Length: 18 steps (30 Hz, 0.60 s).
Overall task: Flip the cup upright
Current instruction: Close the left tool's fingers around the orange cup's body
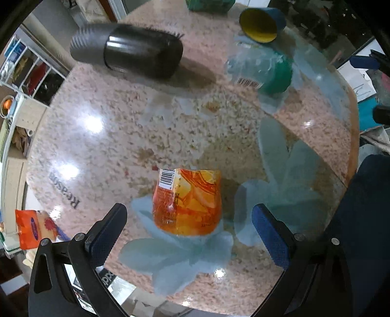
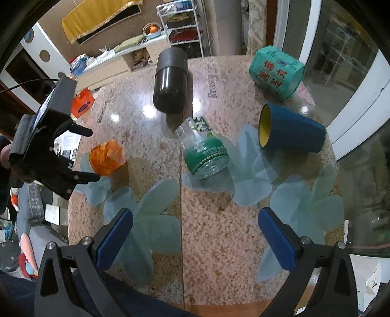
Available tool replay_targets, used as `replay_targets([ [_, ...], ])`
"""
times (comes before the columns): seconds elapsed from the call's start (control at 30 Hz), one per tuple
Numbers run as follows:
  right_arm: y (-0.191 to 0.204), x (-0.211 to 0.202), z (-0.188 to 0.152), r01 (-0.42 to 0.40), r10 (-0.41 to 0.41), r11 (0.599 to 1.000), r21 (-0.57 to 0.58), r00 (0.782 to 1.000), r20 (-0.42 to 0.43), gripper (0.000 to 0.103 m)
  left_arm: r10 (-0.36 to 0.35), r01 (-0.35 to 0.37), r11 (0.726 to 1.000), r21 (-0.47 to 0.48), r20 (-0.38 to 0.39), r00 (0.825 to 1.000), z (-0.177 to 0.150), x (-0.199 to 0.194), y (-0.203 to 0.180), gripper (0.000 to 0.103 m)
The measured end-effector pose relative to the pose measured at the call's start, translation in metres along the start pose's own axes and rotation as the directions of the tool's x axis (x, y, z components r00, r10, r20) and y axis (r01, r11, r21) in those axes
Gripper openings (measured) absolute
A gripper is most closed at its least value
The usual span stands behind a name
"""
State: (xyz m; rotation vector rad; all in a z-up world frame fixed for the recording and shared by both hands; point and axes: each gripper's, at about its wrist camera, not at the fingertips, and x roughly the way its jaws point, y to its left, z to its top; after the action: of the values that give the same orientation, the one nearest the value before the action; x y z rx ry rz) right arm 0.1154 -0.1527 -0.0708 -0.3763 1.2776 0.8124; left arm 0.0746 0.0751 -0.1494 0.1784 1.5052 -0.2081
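A blue cup with a yellow inside lies on its side on the round speckled table, mouth to the left; it also shows far off in the left wrist view. An orange printed cup stands on the table between the fingers of my open left gripper, not touched; in the right wrist view the orange cup is at the left beside the left gripper. My right gripper is open and empty above the table's near part.
A black cylinder lies at the back. A green-labelled plastic bottle lies on its side in the middle. A teal tin lies at the back right. The table edge runs close on the right.
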Motion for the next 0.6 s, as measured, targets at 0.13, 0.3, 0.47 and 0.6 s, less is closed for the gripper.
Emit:
replay_targets([
  [0.13,-0.001,0.013,0.001,-0.008,0.007,1.0,-0.017,0.999,-0.047,0.103,-0.019,0.019,0.999,-0.029,-0.02,1.0,0.002,0.015,0.006,0.103],
  [0.3,-0.004,0.022,0.003,-0.02,0.019,1.0,-0.012,0.997,-0.078,0.103,-0.042,0.04,0.998,-0.049,-0.044,0.998,0.004,0.032,0.009,0.094],
  [0.47,-0.007,0.026,0.005,-0.024,0.024,1.0,0.0,0.996,-0.089,0.103,-0.075,0.071,0.995,-0.074,-0.052,0.996,0.003,0.045,0.016,0.09],
  [0.6,-0.01,0.027,0.005,-0.02,0.021,1.0,0.013,0.996,-0.091,0.103,-0.101,0.093,0.99,-0.104,-0.074,0.992,-0.003,0.06,0.024,0.077],
])
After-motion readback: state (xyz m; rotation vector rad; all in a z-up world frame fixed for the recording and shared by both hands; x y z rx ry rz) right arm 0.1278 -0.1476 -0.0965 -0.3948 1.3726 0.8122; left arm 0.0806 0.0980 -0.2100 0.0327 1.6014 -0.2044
